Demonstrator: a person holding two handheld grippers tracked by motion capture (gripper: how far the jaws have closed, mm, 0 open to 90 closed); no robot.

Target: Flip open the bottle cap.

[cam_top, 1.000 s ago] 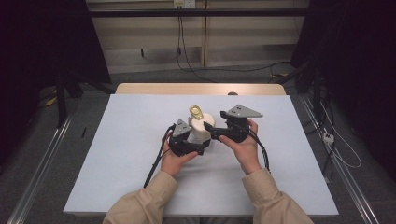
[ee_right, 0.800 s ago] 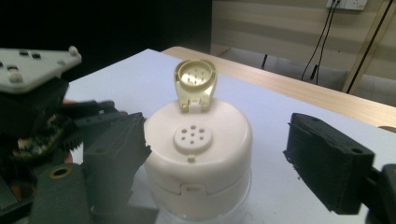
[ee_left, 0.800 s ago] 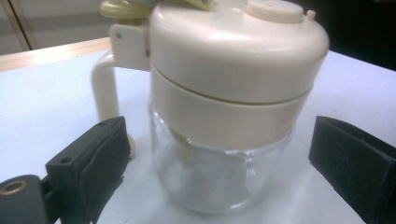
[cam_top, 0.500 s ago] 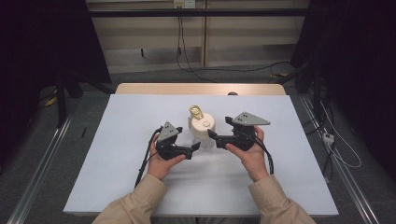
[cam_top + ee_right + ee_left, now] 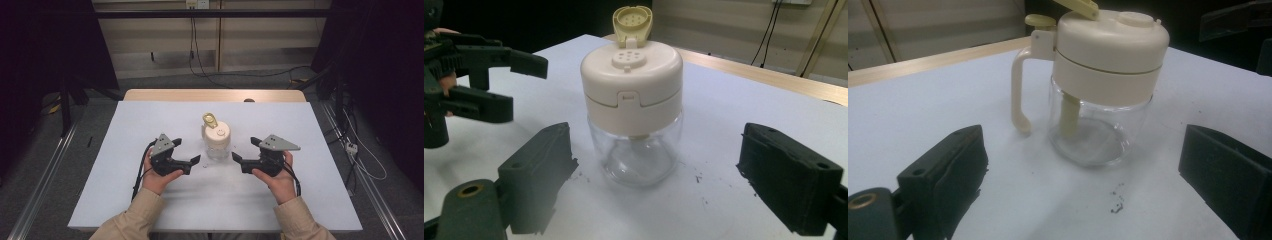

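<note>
In the high view a small clear jar (image 5: 216,142) with a cream lid (image 5: 218,133) stands upright near the middle of the frame, on the white desk (image 5: 125,200). A yellowish flip cap (image 5: 210,120) is hinged open and tilts up from the lid toward the top of the frame. The left claw (image 5: 196,161) sits just left of the jar and the right claw (image 5: 236,159) just right of it, each held by a hand (image 5: 159,181) that enters from the bottom edge; both point inward at the jar and neither touches it. In the left gripper view the jar (image 5: 1100,120) fills the upper centre of the frame, its cream handle (image 5: 1018,95) curving down on the left side of the glass, and a cream tube (image 5: 1068,116) runs down inside from the lid. The left claw's two black jaws stand wide apart at the lower left and lower right corners of that frame, with the bare desk between them and the jar beyond their tips. In the right gripper view the jar (image 5: 634,150) stands in the centre, the holes of the lid (image 5: 630,82) showing on top and the flip cap (image 5: 632,20) upright behind them. The right claw's jaws are likewise spread, one at the lower left and one at the right, holding nothing. The left claw (image 5: 519,80) shows at the upper left of that frame, also open. A few dark specks (image 5: 698,178) lie on the desk by the jar's base.
</note>
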